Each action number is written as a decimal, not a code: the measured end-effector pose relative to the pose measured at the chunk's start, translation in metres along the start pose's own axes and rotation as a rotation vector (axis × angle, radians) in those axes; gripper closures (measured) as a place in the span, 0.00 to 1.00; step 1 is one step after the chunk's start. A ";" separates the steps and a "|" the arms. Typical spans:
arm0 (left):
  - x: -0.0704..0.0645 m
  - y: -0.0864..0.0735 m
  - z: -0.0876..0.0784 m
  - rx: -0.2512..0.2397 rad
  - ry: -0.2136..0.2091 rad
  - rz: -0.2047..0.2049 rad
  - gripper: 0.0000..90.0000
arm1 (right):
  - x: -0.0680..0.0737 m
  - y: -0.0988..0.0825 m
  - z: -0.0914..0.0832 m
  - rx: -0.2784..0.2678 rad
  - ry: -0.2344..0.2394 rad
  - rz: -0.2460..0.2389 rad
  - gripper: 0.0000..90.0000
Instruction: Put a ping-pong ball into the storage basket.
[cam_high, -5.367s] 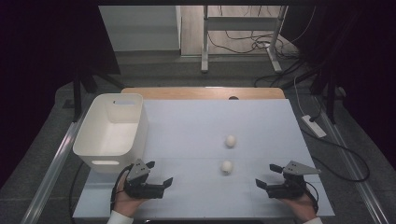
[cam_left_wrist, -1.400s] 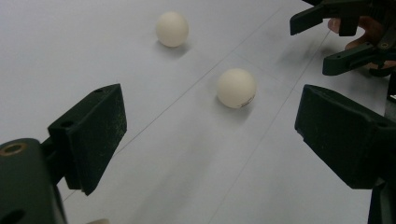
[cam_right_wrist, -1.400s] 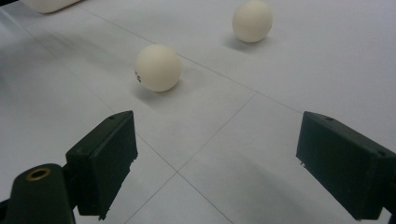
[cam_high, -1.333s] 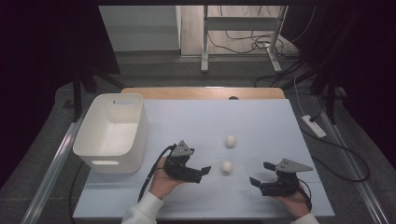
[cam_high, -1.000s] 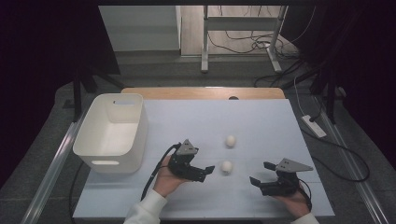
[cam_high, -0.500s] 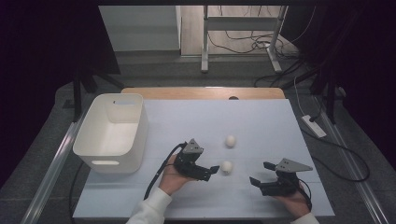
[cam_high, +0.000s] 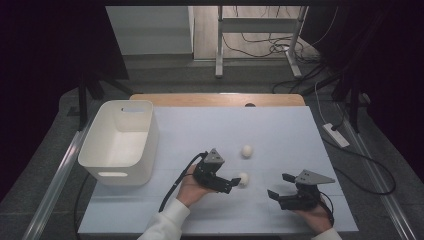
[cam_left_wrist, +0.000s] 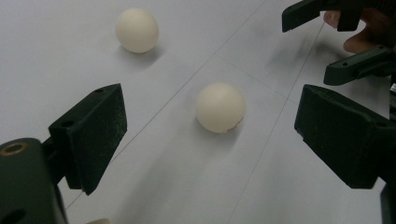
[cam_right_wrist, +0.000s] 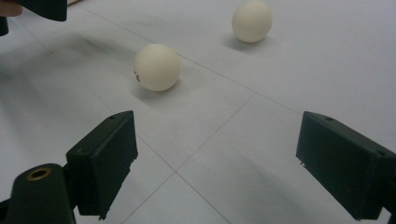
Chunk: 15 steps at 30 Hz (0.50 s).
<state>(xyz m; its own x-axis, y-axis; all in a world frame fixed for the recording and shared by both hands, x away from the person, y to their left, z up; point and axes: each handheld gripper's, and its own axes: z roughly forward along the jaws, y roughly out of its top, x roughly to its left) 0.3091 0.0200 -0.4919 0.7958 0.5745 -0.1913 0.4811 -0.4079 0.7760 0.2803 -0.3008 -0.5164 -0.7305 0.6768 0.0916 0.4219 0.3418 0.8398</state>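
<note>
Two cream balls lie on the white table. The near ball (cam_high: 243, 178) (cam_left_wrist: 220, 108) (cam_right_wrist: 157, 66) sits just ahead of my left gripper (cam_high: 234, 184) (cam_left_wrist: 210, 140), whose jaws stand open on either side of it without touching. The far ball (cam_high: 246, 150) (cam_left_wrist: 137, 30) (cam_right_wrist: 252, 20) rests a little farther back. My right gripper (cam_high: 279, 186) (cam_right_wrist: 215, 168) is open at the front right, with nothing between its jaws, and points toward the near ball. It also appears at the top right of the left gripper view as the right gripper (cam_left_wrist: 327, 42).
A white plastic bin (cam_high: 120, 141) stands at the table's left side. The table's wooden far edge (cam_high: 215, 99) shows at the back. A white power strip (cam_high: 335, 135) with cables lies off the right side.
My left gripper has travelled from the front left, beside the bin, rightward to the near ball. The right gripper has stayed put. Both balls lie where they were.
</note>
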 end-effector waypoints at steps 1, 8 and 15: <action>0.000 0.001 0.001 0.000 0.000 0.002 0.11 | 0.000 0.000 0.000 0.001 0.000 -0.001 0.14; 0.001 0.002 0.005 0.006 -0.011 -0.002 0.11 | 0.000 0.000 0.000 0.004 -0.001 -0.003 0.14; 0.001 0.004 0.013 0.014 -0.010 -0.001 0.11 | 0.000 0.000 0.000 0.001 0.001 -0.004 0.14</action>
<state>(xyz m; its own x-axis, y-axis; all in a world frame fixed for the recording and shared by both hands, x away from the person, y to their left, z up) 0.3167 0.0099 -0.4972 0.7989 0.5677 -0.1986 0.4873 -0.4175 0.7670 0.2799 -0.3009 -0.5161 -0.7327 0.6747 0.0893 0.4198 0.3447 0.8396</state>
